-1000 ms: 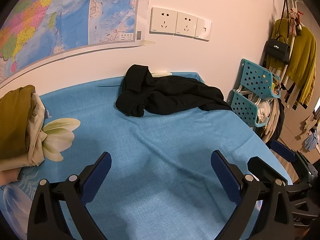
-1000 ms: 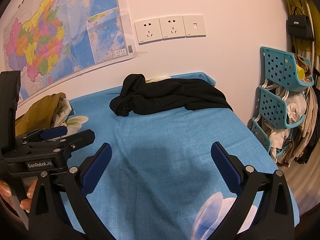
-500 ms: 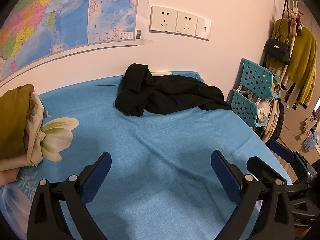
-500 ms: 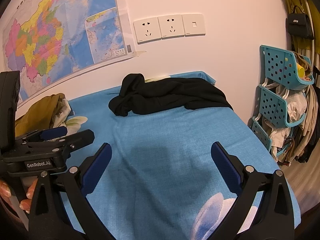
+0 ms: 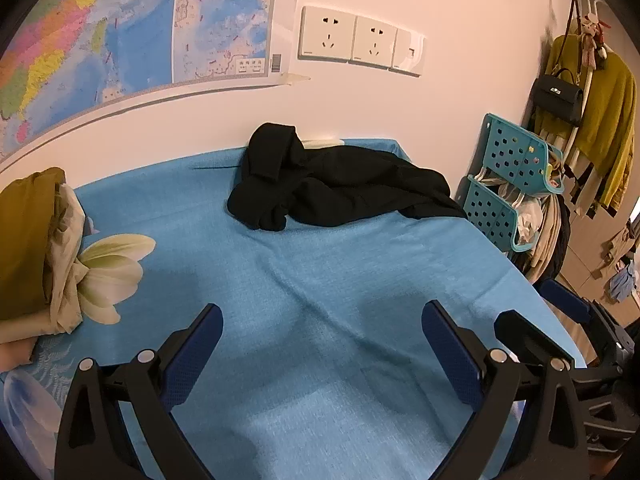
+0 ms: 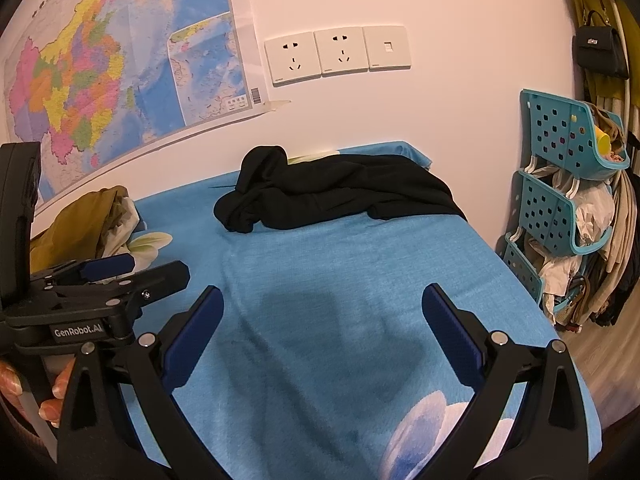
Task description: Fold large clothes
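Both tools, the left tool [image 5: 322,336] and the right tool [image 6: 322,318], gape wide and empty above the blue bed [image 5: 360,280]; the black garment [image 5: 320,184] lies crumpled (unfolded) against the far wall.

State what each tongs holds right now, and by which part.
Nothing. The left tongs and right tongs are both open and empty above the blue sheet. The black garment lies crumpled by the wall, untouched.
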`<state>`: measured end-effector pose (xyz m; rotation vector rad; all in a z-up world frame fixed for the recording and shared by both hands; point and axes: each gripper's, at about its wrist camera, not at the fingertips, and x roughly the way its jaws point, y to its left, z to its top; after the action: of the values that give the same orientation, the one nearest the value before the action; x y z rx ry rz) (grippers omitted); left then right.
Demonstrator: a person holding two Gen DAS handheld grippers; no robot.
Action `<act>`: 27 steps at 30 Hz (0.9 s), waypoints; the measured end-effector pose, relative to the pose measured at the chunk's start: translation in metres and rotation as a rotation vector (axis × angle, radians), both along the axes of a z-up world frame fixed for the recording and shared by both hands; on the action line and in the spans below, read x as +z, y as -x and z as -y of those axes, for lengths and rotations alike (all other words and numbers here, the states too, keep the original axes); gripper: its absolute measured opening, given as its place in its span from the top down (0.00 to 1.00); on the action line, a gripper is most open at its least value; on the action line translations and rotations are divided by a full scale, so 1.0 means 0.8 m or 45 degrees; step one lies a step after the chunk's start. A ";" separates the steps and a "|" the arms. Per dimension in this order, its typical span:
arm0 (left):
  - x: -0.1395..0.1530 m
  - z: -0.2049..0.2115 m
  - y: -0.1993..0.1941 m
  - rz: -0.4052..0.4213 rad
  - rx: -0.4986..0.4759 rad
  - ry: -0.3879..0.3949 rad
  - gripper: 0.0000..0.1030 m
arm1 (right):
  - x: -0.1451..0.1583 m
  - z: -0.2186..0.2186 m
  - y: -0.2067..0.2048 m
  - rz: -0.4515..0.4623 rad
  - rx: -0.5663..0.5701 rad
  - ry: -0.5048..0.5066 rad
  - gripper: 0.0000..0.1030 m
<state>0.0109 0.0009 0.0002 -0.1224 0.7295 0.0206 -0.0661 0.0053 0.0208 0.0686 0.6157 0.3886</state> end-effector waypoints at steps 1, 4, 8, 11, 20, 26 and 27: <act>-0.001 0.000 -0.002 -0.005 0.001 0.003 0.07 | 0.001 0.000 -0.003 -0.001 0.001 0.002 0.05; -0.003 -0.001 -0.008 -0.017 0.003 0.002 0.07 | 0.002 -0.001 -0.010 -0.005 0.009 0.007 0.05; -0.006 -0.004 -0.017 -0.035 0.000 0.006 0.07 | 0.003 -0.003 -0.020 -0.002 0.032 0.028 0.05; -0.008 -0.013 -0.030 -0.051 0.013 -0.002 0.07 | 0.008 -0.010 -0.035 0.011 0.076 0.063 0.05; -0.024 -0.073 -0.087 -0.119 0.167 -0.058 0.07 | 0.003 -0.067 -0.153 0.055 0.226 0.330 0.05; -0.035 -0.105 -0.119 -0.148 0.240 -0.082 0.07 | -0.020 -0.117 -0.241 0.006 0.330 0.473 0.06; -0.036 -0.109 -0.122 -0.150 0.248 -0.081 0.07 | -0.021 -0.127 -0.248 0.021 0.363 0.494 0.06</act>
<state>0.1082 0.0879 -0.0287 -0.1316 0.8313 0.2384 0.1320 0.1071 0.0039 -0.3963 0.6768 0.5375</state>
